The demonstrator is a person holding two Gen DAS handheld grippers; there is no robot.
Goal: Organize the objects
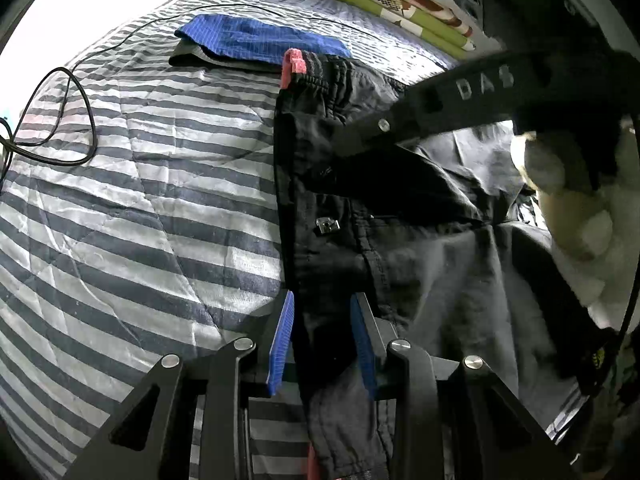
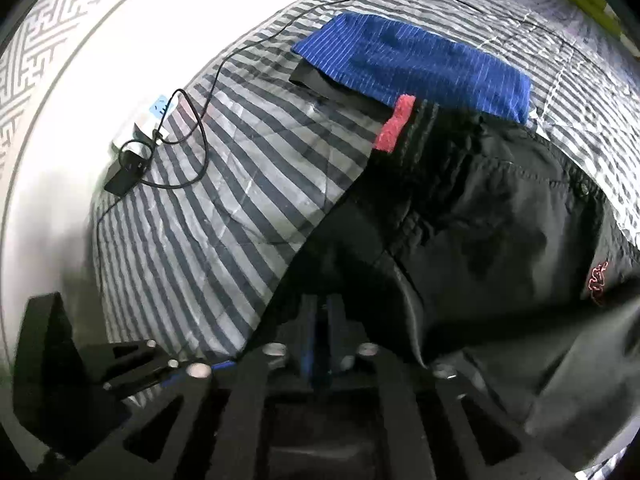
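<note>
A pair of black shorts (image 1: 400, 200) with a red patch at the waistband (image 1: 294, 62) lies on the striped bed cover (image 1: 140, 200). My left gripper (image 1: 322, 340) is at the shorts' near left edge, its blue pads (image 1: 282, 344) shut on the black cloth. My right gripper (image 1: 334, 164), held by a gloved hand (image 1: 560, 184), reaches in from the right with its tip down on the middle of the shorts. In the right wrist view its fingers (image 2: 308, 332) stand close together in the dark fabric of the shorts (image 2: 500, 240), pinching a fold.
A folded blue pinstriped garment (image 2: 412, 64) rests on a dark folded piece just beyond the waistband. A black cable (image 1: 60, 120) and charger (image 2: 128, 168) lie on the cover's left side. Folded green patterned bedding (image 1: 400, 4) sits at the far wall.
</note>
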